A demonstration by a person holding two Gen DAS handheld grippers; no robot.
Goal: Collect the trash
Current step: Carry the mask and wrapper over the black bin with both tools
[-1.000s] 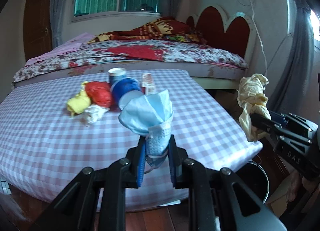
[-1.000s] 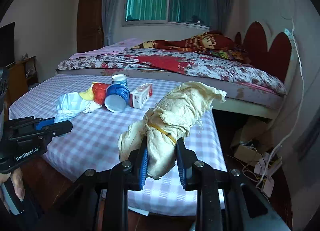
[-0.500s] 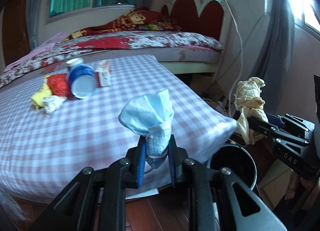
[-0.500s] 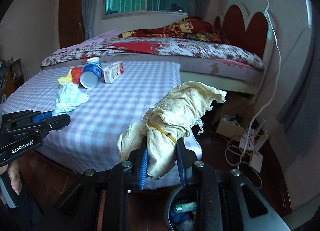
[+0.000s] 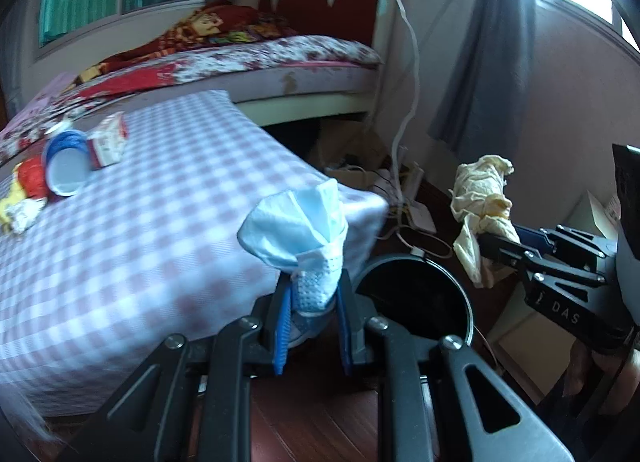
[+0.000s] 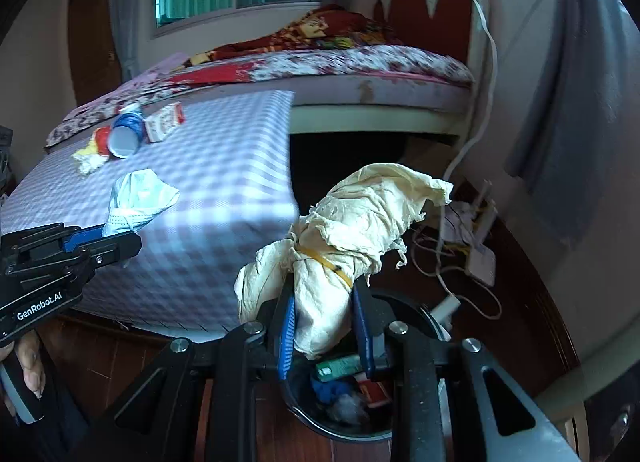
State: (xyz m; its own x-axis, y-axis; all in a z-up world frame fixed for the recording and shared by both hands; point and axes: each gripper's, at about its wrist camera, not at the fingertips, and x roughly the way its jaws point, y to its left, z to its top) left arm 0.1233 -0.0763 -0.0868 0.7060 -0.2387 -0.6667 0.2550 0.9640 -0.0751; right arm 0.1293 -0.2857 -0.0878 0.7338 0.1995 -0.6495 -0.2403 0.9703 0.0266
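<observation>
My left gripper (image 5: 314, 298) is shut on a crumpled blue face mask (image 5: 298, 227), held near the table corner beside the black trash bin (image 5: 420, 298). The mask (image 6: 136, 197) and left gripper (image 6: 108, 240) also show in the right wrist view. My right gripper (image 6: 324, 326) is shut on a cream wad of paper (image 6: 348, 221) bound by a rubber band, right above the bin (image 6: 340, 402), which holds some trash. The wad (image 5: 482, 205) also shows in the left wrist view. A blue cup (image 5: 66, 167), a red-white box (image 5: 110, 141) and red, yellow and white scraps (image 5: 24, 189) lie on the checked table (image 5: 160, 221).
A bed (image 5: 240, 57) with a red headboard stands behind the table. Cables and a power strip (image 6: 476, 258) lie on the wooden floor beside the bin. A grey curtain (image 5: 488, 49) hangs at the right wall.
Both grippers have swung right and down off the table toward the bin, each still holding its trash. The bin now sits right under the right gripper.
</observation>
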